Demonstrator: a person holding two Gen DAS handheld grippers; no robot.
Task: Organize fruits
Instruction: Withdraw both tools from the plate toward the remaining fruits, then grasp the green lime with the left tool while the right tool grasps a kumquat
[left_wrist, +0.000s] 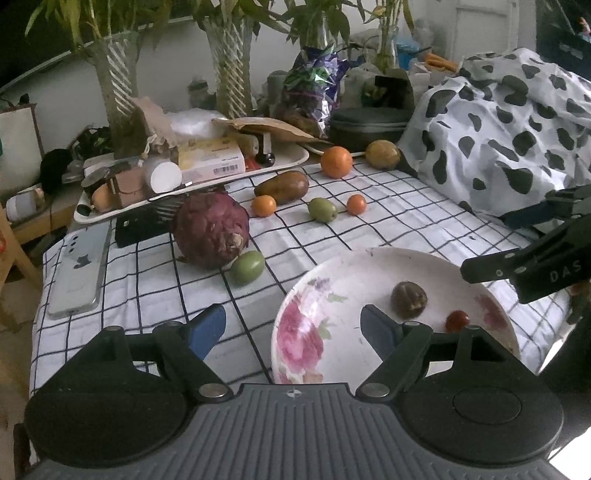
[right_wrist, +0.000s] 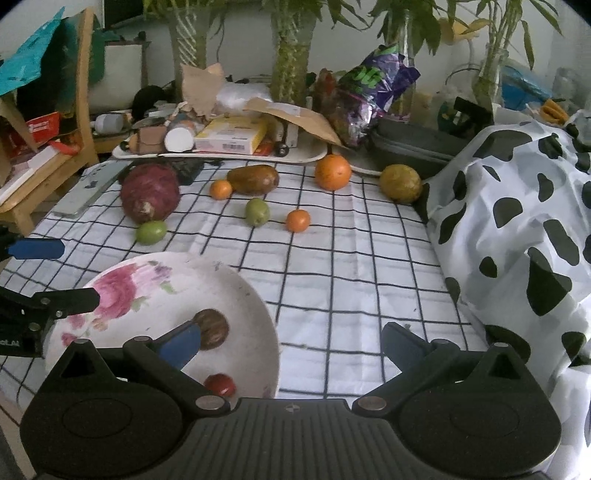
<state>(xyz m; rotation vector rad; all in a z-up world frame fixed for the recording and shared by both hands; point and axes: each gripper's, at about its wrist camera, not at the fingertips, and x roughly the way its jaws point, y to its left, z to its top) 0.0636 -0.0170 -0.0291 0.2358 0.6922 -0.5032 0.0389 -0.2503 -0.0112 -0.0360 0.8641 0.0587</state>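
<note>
A white floral plate (left_wrist: 306, 325) (right_wrist: 236, 295) lies on the checked cloth and holds a dark brown fruit (left_wrist: 409, 300) (right_wrist: 212, 328) and a small red fruit (left_wrist: 457, 320) (right_wrist: 220, 384). On the cloth beyond lie a big purple fruit (left_wrist: 211, 230) (right_wrist: 149, 192), two green fruits (left_wrist: 247, 266) (left_wrist: 322, 209), two small oranges (left_wrist: 263, 205) (left_wrist: 356, 204), a brown pear-shaped fruit (left_wrist: 282, 187), a large orange (left_wrist: 336, 161) and a yellow-brown fruit (left_wrist: 383, 154). My left gripper (left_wrist: 293, 326) is open and empty at the plate's near-left rim. My right gripper (right_wrist: 291, 345) is open and empty at the plate's right rim.
A cluttered white tray (left_wrist: 295, 162) stands at the back with boxes and jars. A phone (left_wrist: 79, 271) lies at the cloth's left edge. A cow-print cloth (left_wrist: 509, 125) (right_wrist: 517, 229) is heaped on the right. Plant vases (left_wrist: 231, 74) line the back wall.
</note>
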